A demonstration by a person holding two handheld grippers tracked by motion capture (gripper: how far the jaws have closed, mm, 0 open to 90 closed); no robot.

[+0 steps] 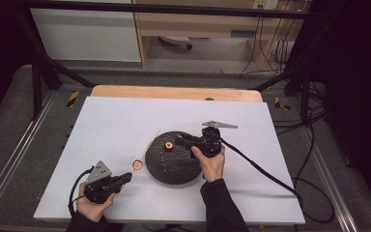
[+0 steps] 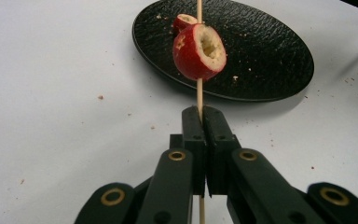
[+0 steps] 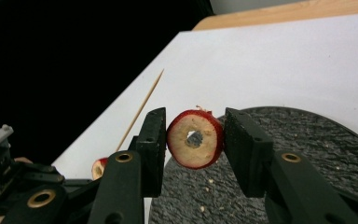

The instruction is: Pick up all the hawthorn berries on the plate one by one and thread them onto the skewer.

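Note:
My left gripper (image 2: 200, 115) is shut on a thin wooden skewer (image 2: 199, 91) near its lower end. A hollowed red fruit piece (image 2: 199, 51) is threaded on the skewer just above the jaws. In the high view this gripper (image 1: 123, 178) sits at the front left, and the skewer (image 1: 149, 144) slants up toward the black plate (image 1: 174, 169). My right gripper (image 3: 193, 135) is shut on a second cored red fruit piece (image 3: 195, 139), hole facing the camera. It holds that piece (image 1: 168, 145) above the plate's left part, just right of the skewer tip.
The plate (image 3: 307, 140) carries crumbs and lies mid-table on a white sheet (image 1: 125, 116). A wooden table edge (image 1: 174, 92) runs along the back. Cables trail off to the right (image 1: 270, 176). A metal frame surrounds the table.

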